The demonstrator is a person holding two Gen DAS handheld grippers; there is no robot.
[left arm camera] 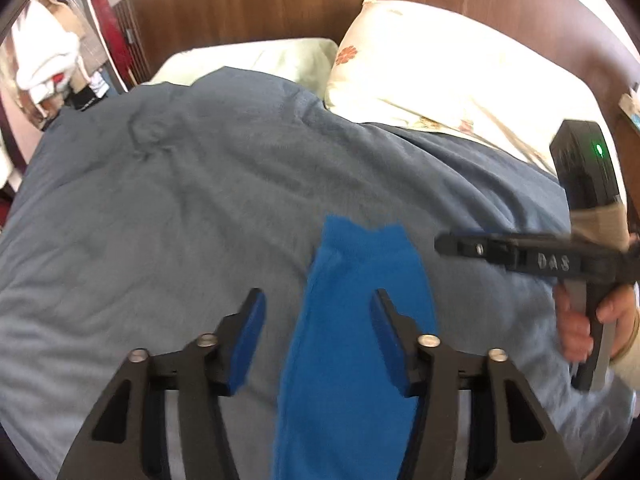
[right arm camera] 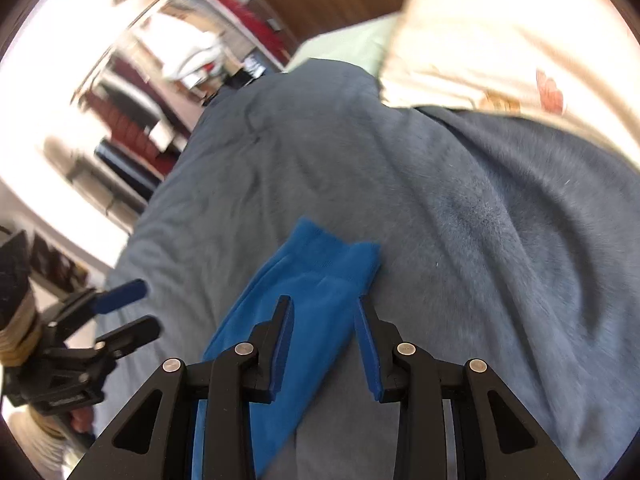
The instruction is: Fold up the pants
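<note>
Both grippers hovered with jaws parted and nothing clamped: the left gripper (left arm camera: pixel 318 344) and right gripper (right arm camera: pixel 324 350) above blue pants (left arm camera: pixel 344 360) lying in a narrow strip on a grey-blue blanket (left arm camera: pixel 160 200). Beyond lay a floral pillow (left arm camera: pixel 440 80) against a wooden headboard (left arm camera: pixel 260 0).

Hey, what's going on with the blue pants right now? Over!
Left gripper open, right gripper open, both empty. Blue pants lying in a long strip on the grey blanket. Nothing in the way.
</note>
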